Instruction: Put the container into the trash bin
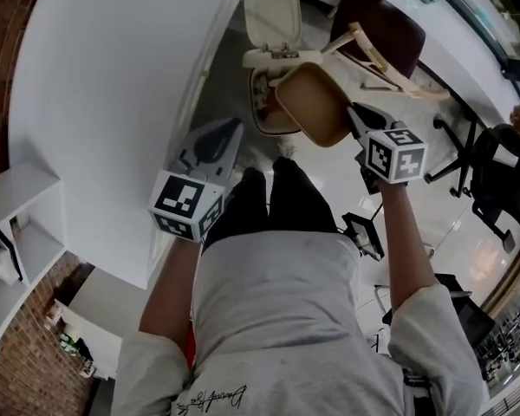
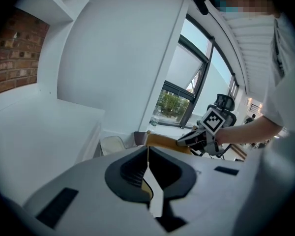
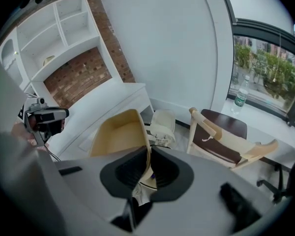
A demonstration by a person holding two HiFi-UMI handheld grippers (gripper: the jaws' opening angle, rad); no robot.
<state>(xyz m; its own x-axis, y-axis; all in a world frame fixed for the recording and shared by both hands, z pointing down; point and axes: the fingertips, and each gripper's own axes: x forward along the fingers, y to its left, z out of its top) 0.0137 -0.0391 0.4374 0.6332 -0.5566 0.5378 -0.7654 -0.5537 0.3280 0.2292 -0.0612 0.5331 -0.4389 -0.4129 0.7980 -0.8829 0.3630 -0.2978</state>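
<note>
We are at the drop-in step: the jaws of our right gripper (image 1: 357, 118) pinch the rim of the tan container (image 1: 312, 102), tilted over the open trash bin (image 1: 256, 102), our left gripper (image 1: 225, 139) has its jaws closed on nothing, and next we likely need to lower and let go.

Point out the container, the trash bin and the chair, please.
container (image 1: 315, 102): head view, on its inner bottom.
trash bin (image 1: 273, 16): head view, on its open lid.
chair (image 3: 228, 122): right gripper view, on its dark padding.
</note>
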